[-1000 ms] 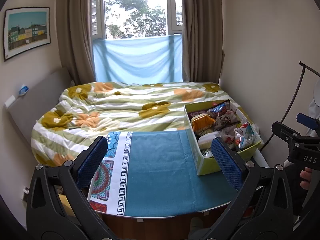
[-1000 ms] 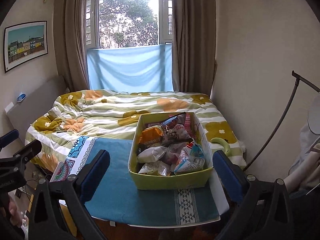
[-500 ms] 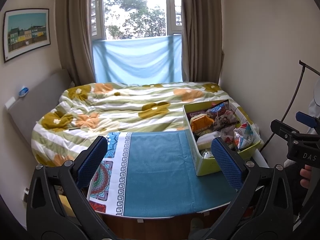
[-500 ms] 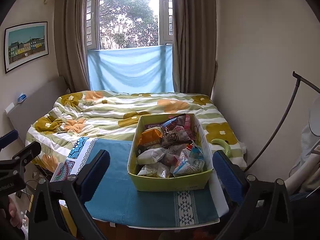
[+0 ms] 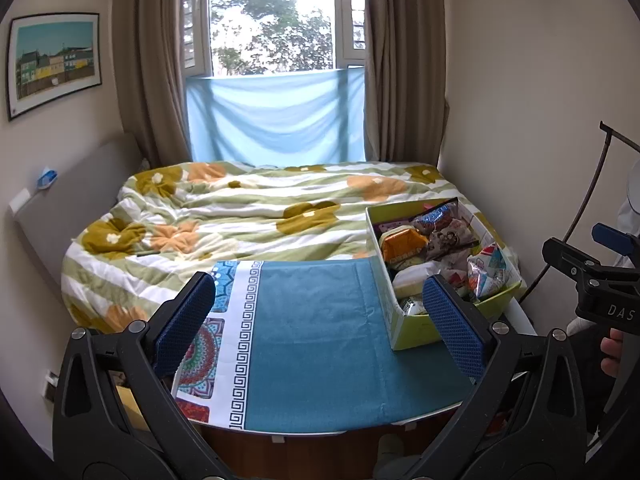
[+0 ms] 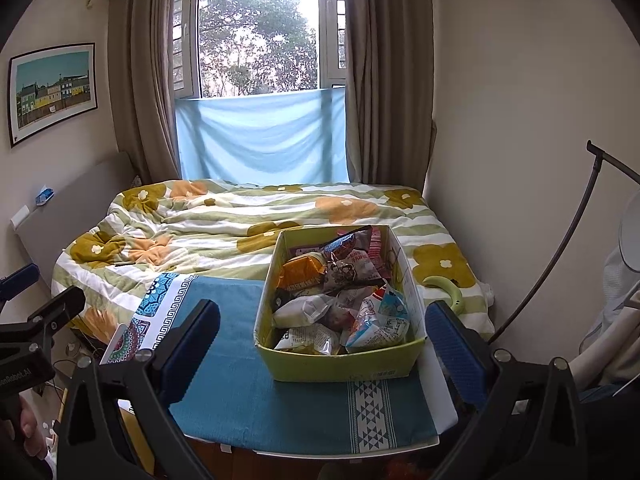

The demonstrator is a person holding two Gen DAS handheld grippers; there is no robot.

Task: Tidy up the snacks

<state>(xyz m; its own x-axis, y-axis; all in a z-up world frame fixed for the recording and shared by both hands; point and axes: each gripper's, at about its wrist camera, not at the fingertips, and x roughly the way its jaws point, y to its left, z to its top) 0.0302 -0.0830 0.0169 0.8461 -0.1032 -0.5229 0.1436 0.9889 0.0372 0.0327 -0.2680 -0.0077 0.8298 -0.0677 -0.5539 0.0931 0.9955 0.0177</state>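
A bed with a green-and-orange floral quilt [image 6: 248,220] lies behind the green cardboard snack box [image 6: 340,364]. The box sits on a teal patterned cloth [image 5: 320,340], open teal stretching to its left. Left gripper [image 5: 320,328], marked "Robot.AI", and right gripper [image 6: 324,344], marked "DAS", both gape wide, empty.

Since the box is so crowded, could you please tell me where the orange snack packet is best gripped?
Grip the orange snack packet by its raised, crimped top edge, coming down from above with the right claw. It lies near the far-left corner of the green box, close beside the wall and wedged against a dark packet, so a side approach looks blocked.
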